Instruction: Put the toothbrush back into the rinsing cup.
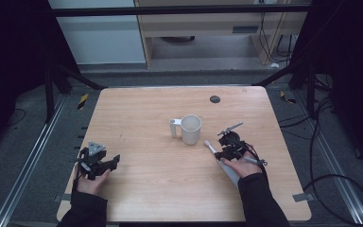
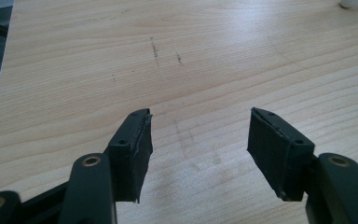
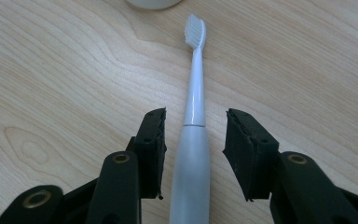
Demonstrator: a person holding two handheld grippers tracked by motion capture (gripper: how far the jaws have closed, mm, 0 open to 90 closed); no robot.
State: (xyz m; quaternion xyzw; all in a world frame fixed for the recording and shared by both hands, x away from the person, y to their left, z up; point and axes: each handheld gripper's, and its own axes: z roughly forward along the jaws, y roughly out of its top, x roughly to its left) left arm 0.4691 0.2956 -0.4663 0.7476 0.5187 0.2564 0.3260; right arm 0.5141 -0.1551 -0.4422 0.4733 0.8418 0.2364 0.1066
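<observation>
Dark curtains and a cabled floor ring the pale wooden table [image 1: 142, 189]. Near its middle stands a white mug [image 1: 190, 128], with an electric toothbrush [image 3: 192, 140] lying just beside it. The right gripper [image 3: 194, 149] straddles its handle, jaws spread, pads not touching, seemingly lined up to grasp. The left gripper [image 2: 198, 154] rests spread and empty.

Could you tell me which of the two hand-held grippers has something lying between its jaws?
The right hand-held gripper: the toothbrush lies between its open jaws, while the left frames bare table.

A white mug [image 1: 190, 128] stands mid-table [image 1: 146, 189]; a dark round spot [image 1: 214, 99] lies beyond it.
</observation>
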